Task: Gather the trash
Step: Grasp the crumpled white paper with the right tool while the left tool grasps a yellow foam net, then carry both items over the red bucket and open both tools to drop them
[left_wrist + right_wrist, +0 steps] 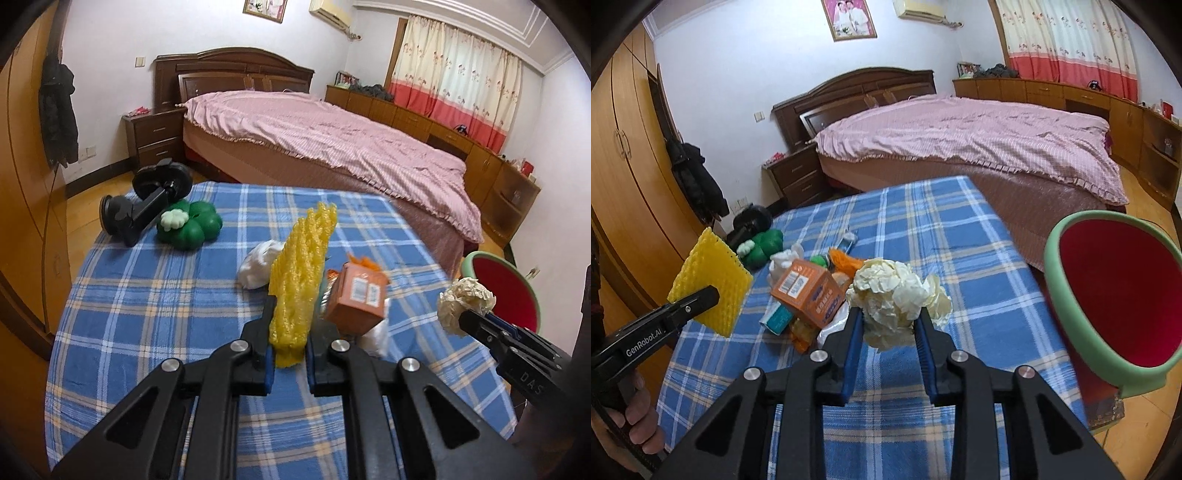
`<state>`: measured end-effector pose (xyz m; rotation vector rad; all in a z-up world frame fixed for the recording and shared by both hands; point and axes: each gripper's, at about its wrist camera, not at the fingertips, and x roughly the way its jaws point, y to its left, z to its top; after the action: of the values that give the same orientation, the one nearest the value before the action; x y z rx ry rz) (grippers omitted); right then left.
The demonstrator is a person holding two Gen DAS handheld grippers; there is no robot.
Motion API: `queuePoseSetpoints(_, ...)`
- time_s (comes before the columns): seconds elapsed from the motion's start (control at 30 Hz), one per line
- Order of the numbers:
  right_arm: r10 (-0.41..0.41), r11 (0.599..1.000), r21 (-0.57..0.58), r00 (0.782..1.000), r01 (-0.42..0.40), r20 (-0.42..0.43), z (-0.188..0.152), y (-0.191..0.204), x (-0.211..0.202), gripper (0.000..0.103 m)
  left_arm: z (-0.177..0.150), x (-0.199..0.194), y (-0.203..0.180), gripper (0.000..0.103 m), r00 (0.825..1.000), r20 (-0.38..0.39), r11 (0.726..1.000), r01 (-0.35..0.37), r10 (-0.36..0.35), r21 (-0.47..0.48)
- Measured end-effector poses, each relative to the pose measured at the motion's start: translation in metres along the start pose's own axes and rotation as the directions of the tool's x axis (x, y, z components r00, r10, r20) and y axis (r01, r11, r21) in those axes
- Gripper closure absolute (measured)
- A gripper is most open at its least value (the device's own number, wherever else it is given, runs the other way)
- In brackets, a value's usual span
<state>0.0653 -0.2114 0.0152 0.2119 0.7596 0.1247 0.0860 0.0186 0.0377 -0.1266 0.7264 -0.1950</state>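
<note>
My left gripper [293, 314] is shut on a yellow foam net sleeve [301, 269], which stands up between the pads above the blue plaid tablecloth [147, 302]. From the right wrist view that gripper [711, 295] and its net [713, 280] hang at the left, held by a hand. My right gripper [888, 317] is shut on a crumpled cream paper ball [890, 291], lifted off the table; it also shows at the right as gripper [461, 317] and ball [467, 299]. A pile of trash lies mid-table: an orange carton [356, 299] [807, 291], a white tissue [258, 267] and small wrappers.
A bin with a green rim [1052, 258] and red inside stands off the table's right edge, close to my right gripper. A green clover-shaped toy [192, 221] and a black phone holder [147, 199] sit at the table's far left. A bed [351, 140] lies beyond, a wardrobe [26, 184] left.
</note>
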Motion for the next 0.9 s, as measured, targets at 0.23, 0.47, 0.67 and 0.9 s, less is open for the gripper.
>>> queuePoseSetpoints(0.23,-0.002,1.000,0.026,0.999,0.001,0.050,0.005,-0.010,-0.024,0.072,0.008,-0.010,-0.016,0.091,0.999,0.018,0.999,0.046,-0.046,0.009)
queuePoseSetpoints(0.47,-0.020,0.999,0.051,0.996,0.016,0.086,0.010,-0.027,-0.041,0.072,0.018,-0.011,-0.038,0.091,0.996,0.029,0.995,0.088,-0.089,0.039)
queuePoseSetpoints(0.67,-0.052,0.995,0.088,0.992,0.042,0.118,0.015,-0.048,-0.058,0.072,0.023,-0.005,-0.067,0.091,0.990,0.015,0.988,0.136,-0.138,0.075)
queuePoseSetpoints(0.9,-0.111,0.985,0.148,0.983,0.090,0.144,0.018,-0.082,-0.076,0.072,0.028,0.009,-0.110,0.091,0.980,-0.014,0.972,0.197,-0.197,0.131)
